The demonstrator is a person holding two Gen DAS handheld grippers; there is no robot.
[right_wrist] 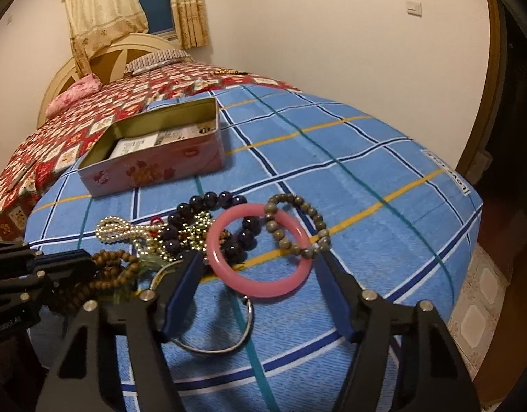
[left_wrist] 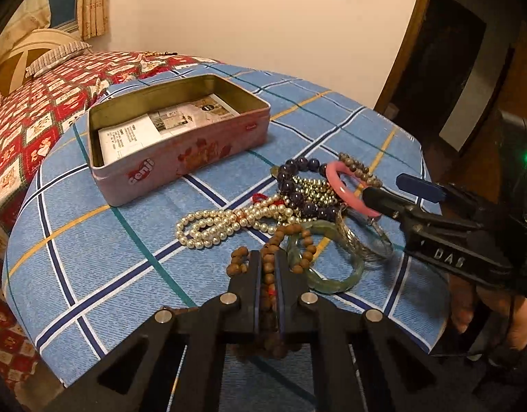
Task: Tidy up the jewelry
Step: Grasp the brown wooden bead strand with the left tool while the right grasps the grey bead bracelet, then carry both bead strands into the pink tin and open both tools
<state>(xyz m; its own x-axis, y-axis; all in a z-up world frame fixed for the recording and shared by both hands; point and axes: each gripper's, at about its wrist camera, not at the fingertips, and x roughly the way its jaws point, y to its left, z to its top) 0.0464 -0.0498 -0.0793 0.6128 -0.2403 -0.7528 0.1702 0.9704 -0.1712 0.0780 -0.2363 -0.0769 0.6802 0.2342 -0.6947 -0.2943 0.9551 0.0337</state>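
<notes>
A heap of jewelry lies on the blue checked bedspread (left_wrist: 102, 267). My left gripper (left_wrist: 267, 255) is shut on a string of brown wooden beads (left_wrist: 268, 267) at the near side of the heap. My right gripper (right_wrist: 260, 267) stands open around a pink bangle (right_wrist: 260, 250), one finger on each side and small gaps at both pads; it shows from the side as the right gripper (left_wrist: 381, 185). Beyond the heap stands an open pink tin (left_wrist: 181, 144) with printed paper inside. The left gripper (right_wrist: 74, 261) enters the right wrist view at the left.
The heap also holds a pearl necklace (left_wrist: 222, 226), dark purple beads (left_wrist: 297, 185), gold beads (left_wrist: 314, 190), a grey-brown bead bracelet (right_wrist: 297, 226), a green jade bangle (left_wrist: 332, 274) and a thin metal bangle (right_wrist: 229, 340). A red quilt (left_wrist: 30, 127) covers the bed's far part.
</notes>
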